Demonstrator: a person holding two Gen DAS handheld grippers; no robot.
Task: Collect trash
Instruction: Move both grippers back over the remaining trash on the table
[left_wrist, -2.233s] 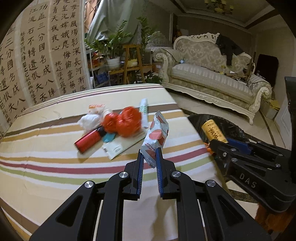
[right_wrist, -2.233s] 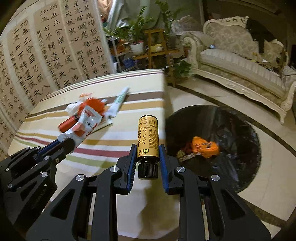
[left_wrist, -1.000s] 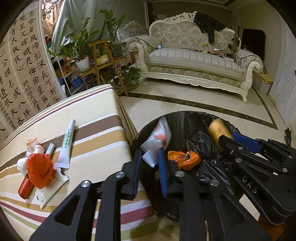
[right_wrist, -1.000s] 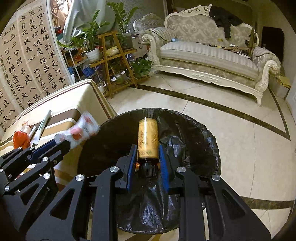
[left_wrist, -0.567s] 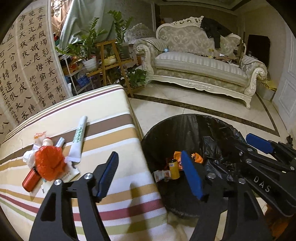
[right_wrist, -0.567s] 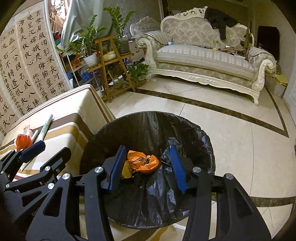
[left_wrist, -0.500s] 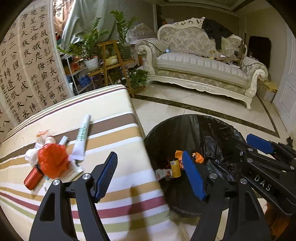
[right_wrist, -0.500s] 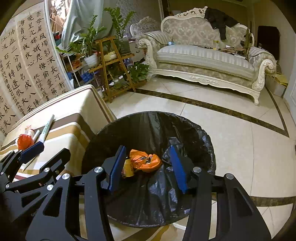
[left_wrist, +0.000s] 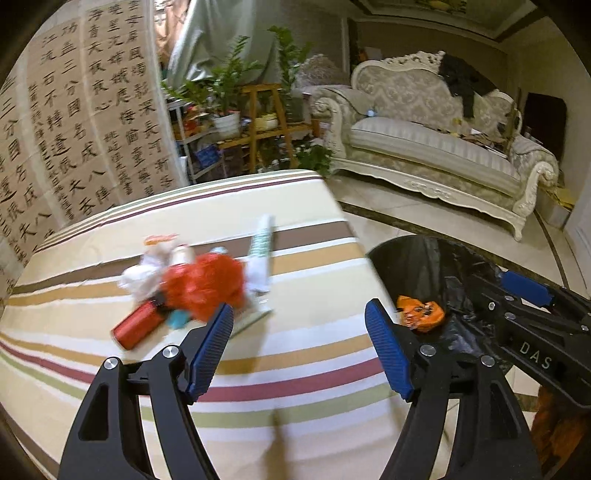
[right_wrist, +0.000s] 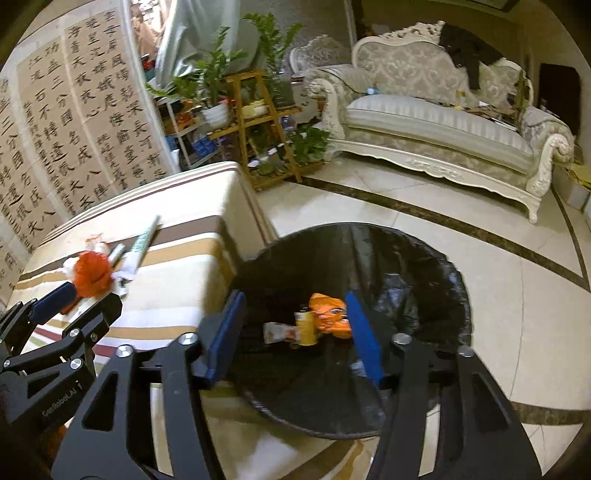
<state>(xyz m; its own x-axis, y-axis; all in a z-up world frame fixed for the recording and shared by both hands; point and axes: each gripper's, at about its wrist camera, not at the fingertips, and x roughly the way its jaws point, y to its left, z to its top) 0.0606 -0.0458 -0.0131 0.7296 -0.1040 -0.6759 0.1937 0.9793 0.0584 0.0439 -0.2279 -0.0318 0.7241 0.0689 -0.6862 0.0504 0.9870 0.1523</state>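
My left gripper (left_wrist: 297, 321) stands open and empty over the striped table (left_wrist: 295, 369). Just ahead of it lies a blurred trash pile: a crumpled red bag (left_wrist: 203, 284), a red can (left_wrist: 136, 326), white tissue (left_wrist: 140, 277) and a green-and-white tube (left_wrist: 260, 243). My right gripper (right_wrist: 293, 306) hangs over the black-lined bin (right_wrist: 454, 273); its jaws are opening with nothing between them. In the bin lie a yellow bottle (right_wrist: 306, 326), a snack packet (right_wrist: 279, 332) and an orange wrapper (right_wrist: 328, 314). The red bag (right_wrist: 92, 273) and my left gripper (right_wrist: 83, 299) show at the left.
The bin (left_wrist: 424, 258) stands on the tiled floor against the table's right edge. My right gripper (left_wrist: 509, 295) reaches in over it. A cream sofa (left_wrist: 436, 147), a wooden plant stand (left_wrist: 266, 125) and a calligraphy screen (left_wrist: 74, 110) lie beyond.
Both grippers opened over the bin: the snack packet and the yellow bottle dropped in. My left gripper then swung left over the table toward the pile. The right jaws spread wider.
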